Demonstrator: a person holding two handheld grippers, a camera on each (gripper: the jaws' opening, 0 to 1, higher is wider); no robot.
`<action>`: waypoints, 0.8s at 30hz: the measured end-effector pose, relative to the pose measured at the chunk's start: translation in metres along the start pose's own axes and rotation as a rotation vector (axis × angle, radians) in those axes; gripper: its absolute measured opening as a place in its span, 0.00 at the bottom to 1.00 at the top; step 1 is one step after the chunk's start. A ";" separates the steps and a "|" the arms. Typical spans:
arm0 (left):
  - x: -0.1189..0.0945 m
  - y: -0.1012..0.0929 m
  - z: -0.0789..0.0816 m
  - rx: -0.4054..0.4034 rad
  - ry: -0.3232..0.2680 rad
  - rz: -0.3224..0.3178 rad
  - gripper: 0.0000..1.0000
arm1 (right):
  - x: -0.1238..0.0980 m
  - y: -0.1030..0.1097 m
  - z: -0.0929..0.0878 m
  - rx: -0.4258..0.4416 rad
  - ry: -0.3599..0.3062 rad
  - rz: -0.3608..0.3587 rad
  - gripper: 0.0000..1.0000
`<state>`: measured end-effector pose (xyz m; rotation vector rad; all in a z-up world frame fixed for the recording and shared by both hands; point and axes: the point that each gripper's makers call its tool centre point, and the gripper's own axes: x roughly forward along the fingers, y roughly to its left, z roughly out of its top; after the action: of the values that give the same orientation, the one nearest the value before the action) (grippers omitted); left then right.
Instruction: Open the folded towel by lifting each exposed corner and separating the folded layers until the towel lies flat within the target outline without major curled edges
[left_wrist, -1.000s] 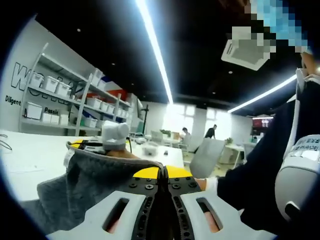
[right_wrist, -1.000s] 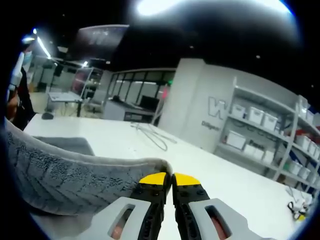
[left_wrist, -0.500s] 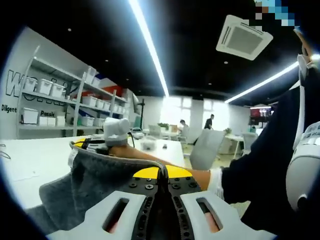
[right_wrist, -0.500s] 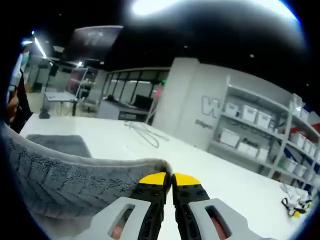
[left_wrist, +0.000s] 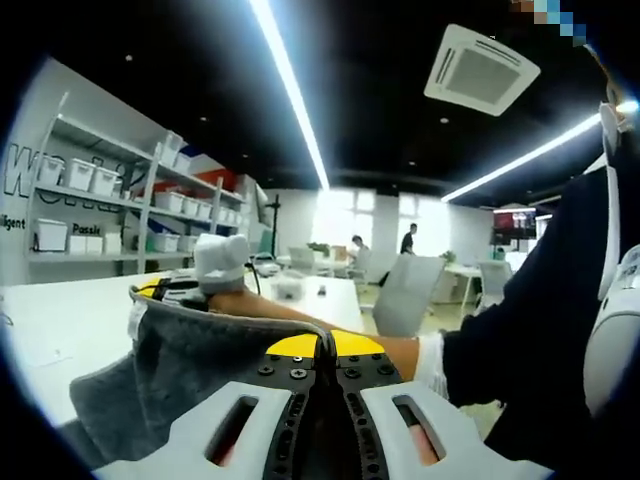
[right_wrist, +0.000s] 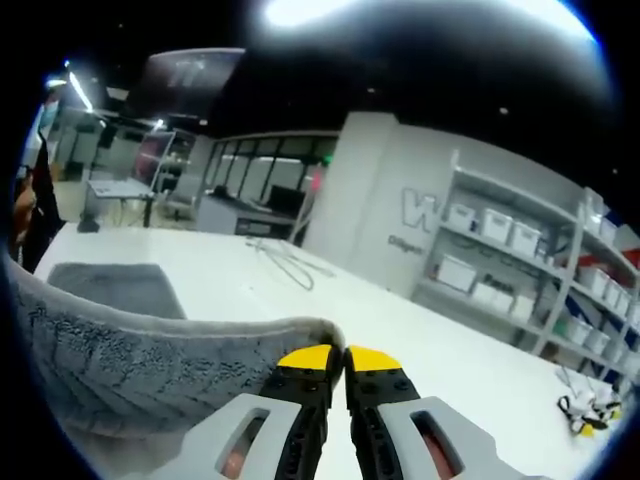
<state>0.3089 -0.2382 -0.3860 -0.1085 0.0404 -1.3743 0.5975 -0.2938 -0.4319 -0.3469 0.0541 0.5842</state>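
Currently both tools are clenched on the towel, each pinching a top edge. In the left gripper view the left tool (left_wrist: 328, 345) has its yellow-tipped jaws pressed together at lower centre, and the towel (left_wrist: 190, 370) runs away from them toward the lower left of the frame. In the right gripper view the right tool (right_wrist: 337, 356) is likewise closed at lower centre, and the towel (right_wrist: 140, 365) stretches from its jaws to the left edge of the frame as a taut band.

The towel's held edge therefore spans between the two tools, with its long axis joining them. It is raised above the white counter (right_wrist: 330, 300). A further grey fabric patch (right_wrist: 115, 290) lies on the counter at mid left; whether it belongs to the same towel cannot be told. Judged from this, lowering the spread edge onto the counter is the likely next requirement.
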 end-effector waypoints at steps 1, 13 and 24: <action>0.001 0.000 0.000 0.001 0.003 -0.001 0.02 | 0.000 -0.002 -0.001 0.002 0.002 -0.001 0.00; 0.013 -0.005 0.003 0.003 -0.023 -0.014 0.02 | -0.008 -0.016 -0.012 -0.004 0.031 -0.015 0.01; 0.032 -0.008 0.008 0.016 -0.050 -0.019 0.02 | -0.015 -0.031 -0.017 -0.027 0.055 -0.023 0.01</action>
<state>0.3085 -0.2704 -0.3763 -0.1307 -0.0134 -1.3904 0.6023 -0.3314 -0.4361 -0.3895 0.0947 0.5527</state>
